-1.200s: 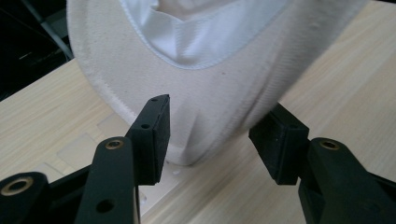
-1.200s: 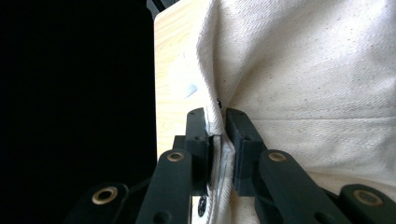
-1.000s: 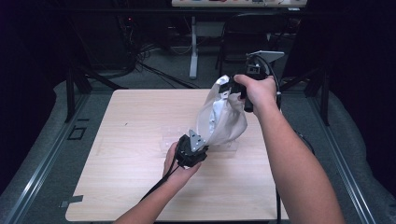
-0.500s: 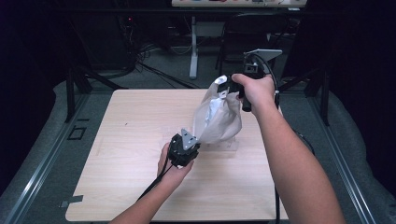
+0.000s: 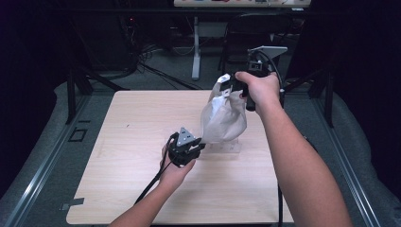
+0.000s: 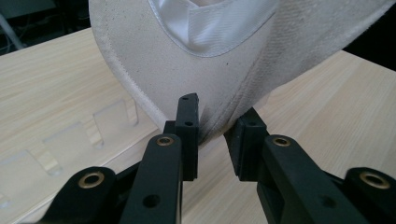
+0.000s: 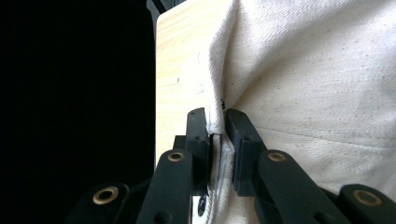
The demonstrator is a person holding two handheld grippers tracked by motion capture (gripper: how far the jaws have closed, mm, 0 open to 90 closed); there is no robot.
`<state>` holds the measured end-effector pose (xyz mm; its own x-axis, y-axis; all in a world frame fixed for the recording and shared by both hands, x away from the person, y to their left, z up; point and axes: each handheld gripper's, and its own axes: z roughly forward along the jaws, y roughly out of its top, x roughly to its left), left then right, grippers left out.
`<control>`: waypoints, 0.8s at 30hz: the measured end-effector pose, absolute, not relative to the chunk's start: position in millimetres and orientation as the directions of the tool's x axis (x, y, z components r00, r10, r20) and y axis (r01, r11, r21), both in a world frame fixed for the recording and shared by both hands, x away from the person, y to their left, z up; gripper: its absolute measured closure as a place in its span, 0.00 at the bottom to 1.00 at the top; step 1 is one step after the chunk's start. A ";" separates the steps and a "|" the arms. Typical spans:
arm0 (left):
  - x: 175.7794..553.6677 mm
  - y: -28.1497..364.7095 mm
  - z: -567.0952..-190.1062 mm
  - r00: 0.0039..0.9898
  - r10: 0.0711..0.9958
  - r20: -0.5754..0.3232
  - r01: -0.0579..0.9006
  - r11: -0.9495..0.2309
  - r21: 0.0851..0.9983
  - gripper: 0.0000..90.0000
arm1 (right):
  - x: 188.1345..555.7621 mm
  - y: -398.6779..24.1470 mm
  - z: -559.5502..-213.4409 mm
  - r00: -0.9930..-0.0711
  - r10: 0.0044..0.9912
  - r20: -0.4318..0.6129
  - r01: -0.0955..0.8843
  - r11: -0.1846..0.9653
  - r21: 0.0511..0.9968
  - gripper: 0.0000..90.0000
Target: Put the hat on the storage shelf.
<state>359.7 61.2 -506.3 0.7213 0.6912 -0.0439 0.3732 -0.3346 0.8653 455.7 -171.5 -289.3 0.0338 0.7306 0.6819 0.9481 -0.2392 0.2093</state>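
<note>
Right gripper (image 7: 215,122) pinching the top edge of one cream cloth bag (image 5: 223,118), hanging below it over the table (image 5: 118,156). Left gripper (image 6: 215,122) just closing on the bag's bottom corner, white satin lining (image 6: 210,28) above; contents cannot be told.

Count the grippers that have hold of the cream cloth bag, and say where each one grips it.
2. The right gripper is clamped on the cloth bag at its raised top; the left gripper, whose jaws have just been closing, pinches its bottom edge near the table.
</note>
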 end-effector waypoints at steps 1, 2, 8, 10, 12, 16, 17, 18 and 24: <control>360.6 61.3 -507.8 0.722 0.689 -0.057 0.378 -0.324 0.867 0.84 | 456.0 -171.1 -290.0 0.029 0.731 0.681 0.949 -0.234 0.211 0.89; 361.3 61.9 -508.8 0.723 0.688 -0.066 0.383 -0.319 0.867 0.84 | 456.2 -170.9 -290.7 0.028 0.731 0.681 0.949 -0.233 0.211 0.89; 365.3 69.8 -515.4 0.725 0.678 -0.119 0.399 -0.272 0.875 0.85 | 459.0 -167.3 -297.4 0.031 0.725 0.689 0.951 -0.233 0.203 0.89; 364.6 71.7 -517.0 0.721 0.680 -0.131 0.402 -0.257 0.879 0.85 | 459.7 -164.3 -298.4 0.024 0.725 0.688 0.954 -0.223 0.202 0.89; 363.1 73.8 -518.6 0.723 0.677 -0.134 0.404 -0.258 0.878 0.85 | 459.9 -162.9 -298.8 0.022 0.724 0.690 0.954 -0.220 0.201 0.89; 360.8 77.2 -521.0 0.724 0.673 -0.150 0.414 -0.250 0.875 0.85 | 460.3 -156.2 -300.7 0.013 0.729 0.684 0.957 -0.207 0.202 0.89; 360.9 77.4 -522.3 0.722 0.676 -0.149 0.409 -0.243 0.880 0.85 | 460.4 -155.1 -301.0 0.012 0.730 0.684 0.958 -0.203 0.200 0.89; 361.6 77.7 -523.3 0.721 0.674 -0.158 0.415 -0.238 0.878 0.85 | 460.6 -153.9 -301.6 0.010 0.729 0.684 0.959 -0.201 0.201 0.89; 360.1 76.8 -525.3 0.713 0.683 -0.157 0.416 -0.231 0.880 0.85 | 461.8 -149.4 -304.4 -0.001 0.733 0.680 0.961 -0.186 0.203 0.89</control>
<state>360.1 76.8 -525.3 0.7133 0.6829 -0.1573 0.4155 -0.2314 0.8797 461.8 -149.4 -304.4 -0.0013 0.7329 0.6803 0.9614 -0.1864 0.2026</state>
